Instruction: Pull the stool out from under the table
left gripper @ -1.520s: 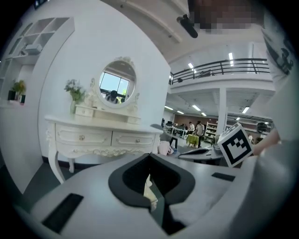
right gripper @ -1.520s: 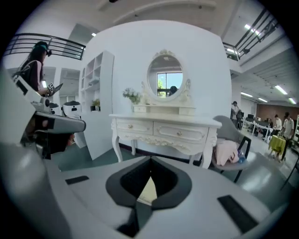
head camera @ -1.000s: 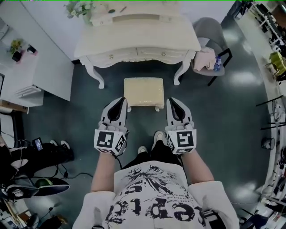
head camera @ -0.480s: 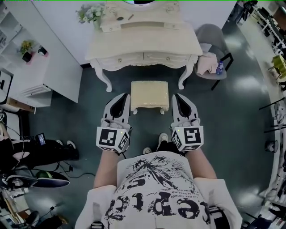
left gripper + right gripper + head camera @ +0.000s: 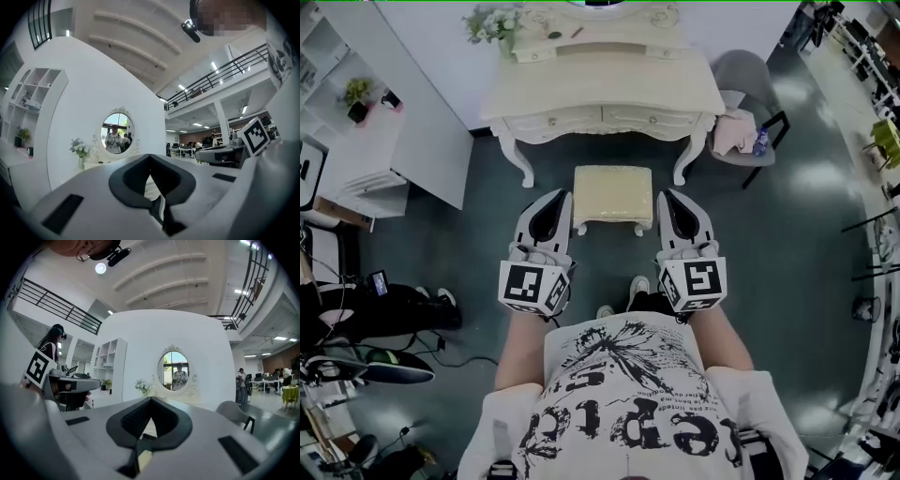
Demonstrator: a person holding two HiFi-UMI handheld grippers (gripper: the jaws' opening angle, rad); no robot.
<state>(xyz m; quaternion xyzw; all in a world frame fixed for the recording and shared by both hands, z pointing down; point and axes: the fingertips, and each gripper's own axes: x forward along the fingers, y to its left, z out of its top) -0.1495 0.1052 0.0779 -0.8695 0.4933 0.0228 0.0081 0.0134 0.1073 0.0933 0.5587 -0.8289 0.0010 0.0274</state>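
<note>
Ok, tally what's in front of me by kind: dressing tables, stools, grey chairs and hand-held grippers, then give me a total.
Cream carved dressing table: 1
Cream padded stool: 1
Grey chair: 1
Hand-held grippers: 2 (left hand-held gripper, right hand-held gripper)
Total: 5

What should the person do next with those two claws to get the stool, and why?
Probably lower both toward the stool, opening the jaws. The left gripper and right gripper are shut, empty, held up level, and the stool sits untouched by the table.
</note>
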